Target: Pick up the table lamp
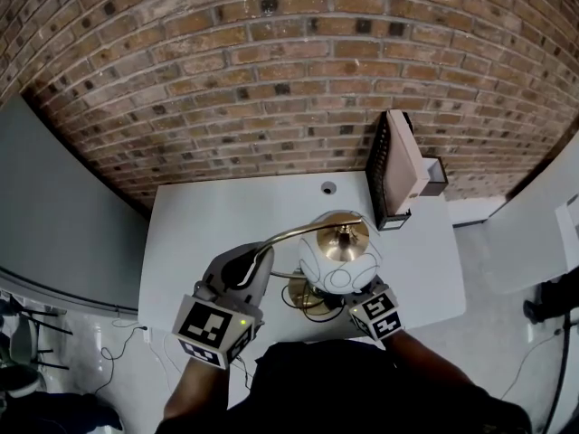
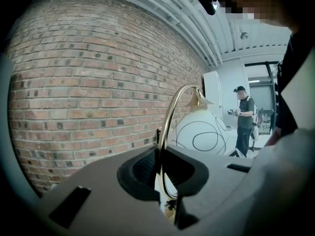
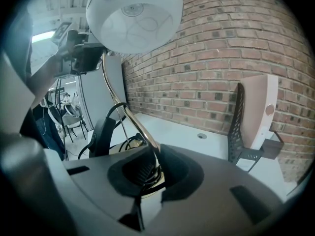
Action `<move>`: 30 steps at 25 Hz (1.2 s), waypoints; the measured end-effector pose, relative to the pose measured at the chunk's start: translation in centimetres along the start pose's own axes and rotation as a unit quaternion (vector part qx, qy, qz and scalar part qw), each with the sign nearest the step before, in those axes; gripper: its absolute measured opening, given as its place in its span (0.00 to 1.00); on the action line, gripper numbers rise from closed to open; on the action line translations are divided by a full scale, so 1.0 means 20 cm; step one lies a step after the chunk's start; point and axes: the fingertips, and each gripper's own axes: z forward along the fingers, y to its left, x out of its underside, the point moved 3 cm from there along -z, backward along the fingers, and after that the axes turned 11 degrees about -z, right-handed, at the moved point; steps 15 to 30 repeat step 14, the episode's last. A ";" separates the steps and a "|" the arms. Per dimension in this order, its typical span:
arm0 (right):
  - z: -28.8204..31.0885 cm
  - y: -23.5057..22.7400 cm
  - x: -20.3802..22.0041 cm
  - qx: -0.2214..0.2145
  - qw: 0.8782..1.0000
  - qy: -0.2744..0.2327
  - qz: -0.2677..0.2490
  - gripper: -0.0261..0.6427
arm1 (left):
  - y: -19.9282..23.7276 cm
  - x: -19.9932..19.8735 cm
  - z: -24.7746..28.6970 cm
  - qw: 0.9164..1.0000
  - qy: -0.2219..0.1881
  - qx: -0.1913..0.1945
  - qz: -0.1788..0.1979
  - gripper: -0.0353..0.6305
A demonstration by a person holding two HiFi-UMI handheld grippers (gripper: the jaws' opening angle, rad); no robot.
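Note:
The table lamp has a curved brass stem [image 1: 303, 231] and a white globe shade [image 1: 339, 268] with thin black lines. In the head view it stands over the near edge of the white table [image 1: 217, 220]. My left gripper [image 1: 261, 253] is shut on the upper arc of the stem [image 2: 169, 117], with the shade [image 2: 203, 132] just beyond it. My right gripper [image 1: 351, 298] is shut on the lower stem [image 3: 141, 128], under the shade [image 3: 134, 11]. The brass base [image 1: 306, 295] and a black cable [image 3: 104, 127] lie below; whether the base touches the table I cannot tell.
A black mesh rack holding a beige box [image 1: 398, 165] stands at the table's back right, by the brick wall [image 1: 271, 70]. A round cable hole [image 1: 328, 188] sits in the tabletop. A person [image 2: 243, 118] stands far off to the right. Chairs [image 3: 69, 119] are at the left.

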 end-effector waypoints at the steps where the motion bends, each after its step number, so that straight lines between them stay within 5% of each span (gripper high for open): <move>1: 0.00 0.00 0.00 0.000 1.000 0.000 0.000 0.11 | 0.00 0.00 0.00 1.000 0.001 0.000 -0.002 0.08; 30: 0.01 -0.02 0.01 0.004 1.000 0.001 0.000 0.11 | 0.00 0.00 0.02 1.000 0.001 0.006 0.002 0.07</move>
